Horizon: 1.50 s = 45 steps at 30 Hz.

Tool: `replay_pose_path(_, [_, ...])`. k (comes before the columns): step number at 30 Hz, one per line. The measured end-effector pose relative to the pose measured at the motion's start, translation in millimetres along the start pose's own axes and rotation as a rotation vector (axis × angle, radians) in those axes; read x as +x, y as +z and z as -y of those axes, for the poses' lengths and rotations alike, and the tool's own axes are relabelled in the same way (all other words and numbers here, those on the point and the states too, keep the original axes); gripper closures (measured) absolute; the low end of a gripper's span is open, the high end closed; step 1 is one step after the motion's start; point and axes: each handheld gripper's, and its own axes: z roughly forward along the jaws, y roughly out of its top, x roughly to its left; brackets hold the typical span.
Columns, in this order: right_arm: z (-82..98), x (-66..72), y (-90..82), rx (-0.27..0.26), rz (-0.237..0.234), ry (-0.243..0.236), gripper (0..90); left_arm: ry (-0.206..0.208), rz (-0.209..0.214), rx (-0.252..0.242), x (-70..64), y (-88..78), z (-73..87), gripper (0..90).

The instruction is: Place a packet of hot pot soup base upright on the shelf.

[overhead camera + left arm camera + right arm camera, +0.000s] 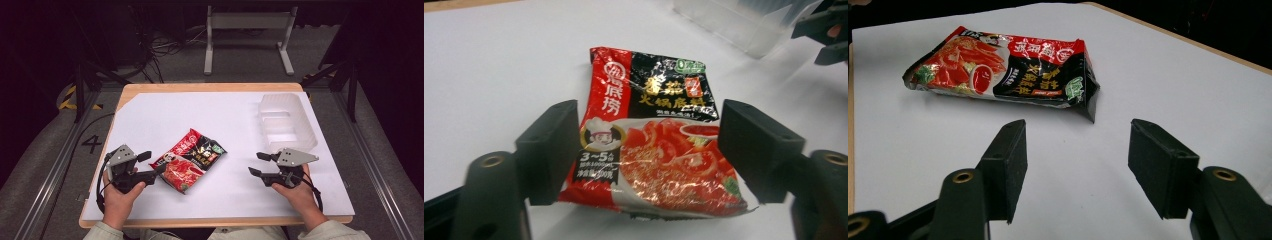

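Red-and-black food packet [189,161] lies flat on the white-covered desk [165,115], slightly toward 7 o'clock of centre, with a clear plastic container [287,121] well apart at 2 o'clock. Left tool [146,165], at 8 o'clock, is spread wide with its jaws either side of the packet's near end; contact appears likely on one side but cannot be confirmed. Right tool [258,164], at 4 o'clock, stands wide open and empty, apart from the packet.
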Motion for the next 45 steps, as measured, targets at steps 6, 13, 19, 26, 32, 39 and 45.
replay_pose_path(6, [2.7, 2.1, 1.2, 0.013, -0.007, -0.002, 39.9, -0.005, 0.026, 0.08, -1.2, 14.4, -19.6, 17.1])
replay_pose_path(13, [6.2, 3.0, 4.8, 0.054, -0.004, -0.006, 40.4, 0.003, 0.015, 0.12, 3.5, 33.6, -37.7, 18.7])
replay_pose_path(19, [9.1, 3.2, 4.6, 0.068, -0.002, -0.002, 40.4, 0.008, -0.007, 0.123, 5.1, 49.4, -41.8, 20.7])
replay_pose_path(26, [13.0, 2.0, 1.4, 0.087, 0.012, 0.009, 39.9, 0.008, -0.011, 0.102, 12.8, 59.7, -54.7, 20.3])
replay_pose_path(32, [13.3, 1.5, 1.0, 0.079, 0.015, 0.011, 39.2, -0.003, -0.002, 0.082, 16.3, 71.3, -62.7, 20.0])
replay_pose_path(39, [13.4, 1.9, 0.7, 0.081, 0.018, 0.014, 38.9, -0.008, 0.004, 0.074, 21.2, 82.7, -72.2, 19.9])
replay_pose_path(45, [16.1, 4.7, -6.3, 0.077, 0.034, 0.022, 38.2, -0.022, 0.001, 0.075, 28.2, 90.6, -75.7, 20.2])
